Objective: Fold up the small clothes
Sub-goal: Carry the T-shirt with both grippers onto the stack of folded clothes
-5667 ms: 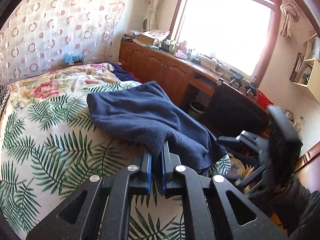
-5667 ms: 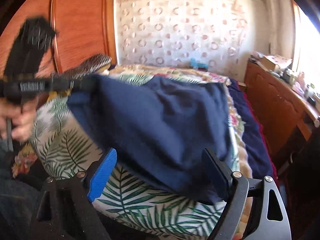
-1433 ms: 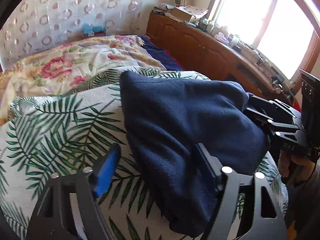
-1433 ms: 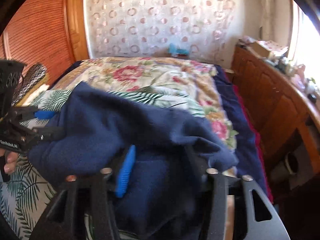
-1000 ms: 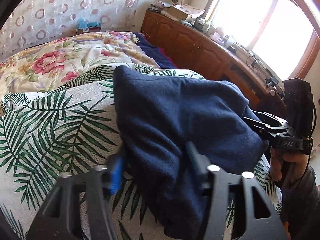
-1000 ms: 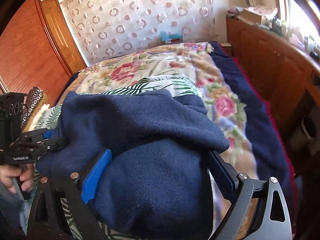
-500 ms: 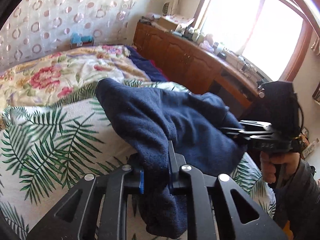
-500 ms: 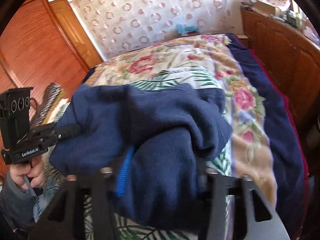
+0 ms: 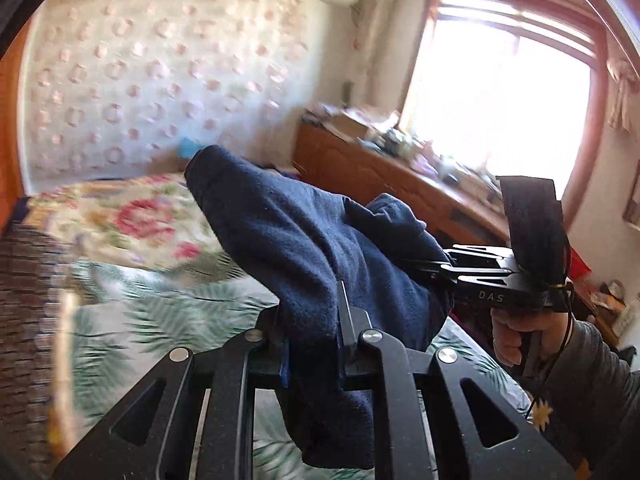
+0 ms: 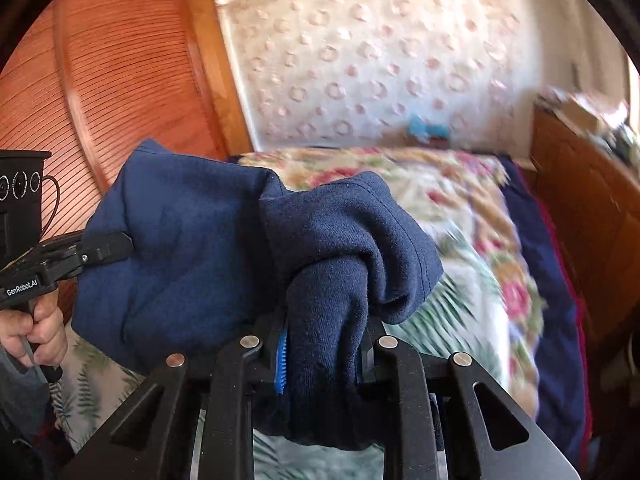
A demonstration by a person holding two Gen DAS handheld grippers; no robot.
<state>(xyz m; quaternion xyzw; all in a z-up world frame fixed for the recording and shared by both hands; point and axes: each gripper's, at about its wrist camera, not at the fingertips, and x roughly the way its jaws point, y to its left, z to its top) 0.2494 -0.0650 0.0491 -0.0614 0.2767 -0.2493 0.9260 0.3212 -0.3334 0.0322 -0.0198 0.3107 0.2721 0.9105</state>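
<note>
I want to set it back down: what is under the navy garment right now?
Below the lifted navy garment, pinched by the left gripper and right gripper, lies the palm-leaf bedspread. The spot directly beneath is covered.

Bed [image 10: 460,216]: floral quilt [image 9: 132,216] toward 12 o'clock; palm-leaf cover [image 9: 168,316] toward 6 o'clock; dark blue sheet [image 10: 560,320] along the 3 o'clock edge.

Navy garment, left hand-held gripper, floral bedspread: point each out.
navy garment [image 10: 192,248], right wrist view, flat upper panel.
left hand-held gripper [image 9: 314,344], left wrist view, between its fingertips.
floral bedspread [image 10: 452,192], right wrist view, flowered top.
</note>
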